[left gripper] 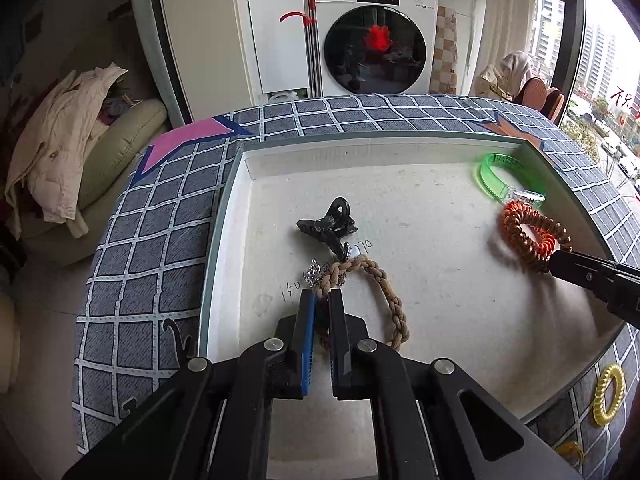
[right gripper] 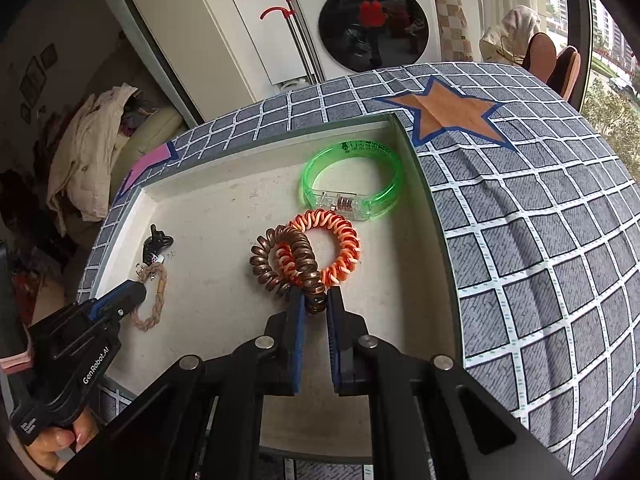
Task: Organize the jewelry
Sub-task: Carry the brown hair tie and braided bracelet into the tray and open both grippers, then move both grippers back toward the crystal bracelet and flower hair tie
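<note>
Left claw [left gripper: 322,300]: closed on the tan braided rope bracelet [left gripper: 390,300], pinching the near end of its loop; the rest of the loop lies on the tray floor.
Right claw [right gripper: 316,300]: closed on the brown coiled spiral hair tie [right gripper: 285,264], gripped at its near edge.
Tray: shallow white tray with a grey-green rim [left gripper: 224,216], sitting on the counter; all the pieces below lie inside it.
Rope bracelet: left half of the tray, with small silver charms [left gripper: 313,274] at its far end.
Black plastic hair claw clip [left gripper: 330,226]: just beyond the rope bracelet, touching its far end.
Orange-and-white coiled spiral hair tie [right gripper: 336,246]: right half of the tray, overlapping the brown one.
Translucent green plastic bangle with a clear clasp [right gripper: 352,180]: far right corner of the tray, just beyond the orange tie.
Yellow coiled spiral hair tie [left gripper: 609,394]: outside the tray, on the cloth at the near right.
Counter: covered by a grey cloth with a white grid and star patches [right gripper: 540,240].
Background: white front-loading washing machine [left gripper: 374,36] beyond the counter.
</note>
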`<state>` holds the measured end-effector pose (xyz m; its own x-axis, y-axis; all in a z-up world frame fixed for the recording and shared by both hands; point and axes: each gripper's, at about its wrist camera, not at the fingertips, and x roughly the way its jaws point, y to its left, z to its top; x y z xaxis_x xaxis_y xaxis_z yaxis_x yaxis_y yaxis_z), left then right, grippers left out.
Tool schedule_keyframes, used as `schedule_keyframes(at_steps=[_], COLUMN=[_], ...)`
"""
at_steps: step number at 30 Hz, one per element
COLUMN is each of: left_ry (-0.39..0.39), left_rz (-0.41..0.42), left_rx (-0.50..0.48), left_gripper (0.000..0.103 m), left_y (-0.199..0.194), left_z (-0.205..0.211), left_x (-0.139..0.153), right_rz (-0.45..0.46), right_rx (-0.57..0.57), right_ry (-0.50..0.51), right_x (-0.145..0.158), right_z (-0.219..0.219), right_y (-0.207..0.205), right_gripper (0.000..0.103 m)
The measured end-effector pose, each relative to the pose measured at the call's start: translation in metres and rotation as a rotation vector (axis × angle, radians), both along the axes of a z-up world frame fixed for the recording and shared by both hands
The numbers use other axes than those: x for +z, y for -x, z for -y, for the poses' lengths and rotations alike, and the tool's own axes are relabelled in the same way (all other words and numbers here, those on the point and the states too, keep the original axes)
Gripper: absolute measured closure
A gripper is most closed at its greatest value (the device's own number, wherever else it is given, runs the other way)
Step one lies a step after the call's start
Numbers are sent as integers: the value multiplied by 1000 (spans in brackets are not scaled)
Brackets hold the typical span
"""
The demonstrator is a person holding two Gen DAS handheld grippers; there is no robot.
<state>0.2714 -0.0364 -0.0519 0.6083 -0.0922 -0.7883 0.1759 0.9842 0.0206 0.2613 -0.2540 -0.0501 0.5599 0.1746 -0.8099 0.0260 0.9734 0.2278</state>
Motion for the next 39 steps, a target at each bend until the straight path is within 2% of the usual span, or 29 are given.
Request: schedule_keyframes(at_steps=[4,6,7,8,19,27,28,29,30,32,36,39], left_ry=[34,42,43,43,61,77,78,81,83,81,90,94], left_rz=[-6,-3,-1,0,25,25,30,37,43,104,111,138], left_rx=[6,6,7,7,-6,1,-1,-2,4,31,21,22], left_gripper=[77,77,77,77,77,77,72,56,0,0,0,0], left_y=[2,4,5,5,11,11,11,11,12,18,20,29], left_z=[-3,-4,-4,-5,-4,-5,-4,-4,-6,-8,-8,-10], left_x=[1,2,3,4,13,16,18,20,22,29,37,45], right_rz=[-5,-9,-7,1,92,114,116,117,119,122,132,143], right_rx=[8,13,15,23,6,-8,-10,-12,-15,-16,-17,-21], right_ry=[9,11,6,-5,-46,-51,-51,-54,-57,-63,-61,-64], right_x=[1,1,2,3,33,41,42,42,43,44,47,50], right_z=[-2,-3,-3,-3,-3,1,2,3,4,5,6,8], right_y=[1,2,3,5,31,48,49,51,52,55,62,69], right_gripper=[90,80,66,61,58,57,57,57,57,57,56,42])
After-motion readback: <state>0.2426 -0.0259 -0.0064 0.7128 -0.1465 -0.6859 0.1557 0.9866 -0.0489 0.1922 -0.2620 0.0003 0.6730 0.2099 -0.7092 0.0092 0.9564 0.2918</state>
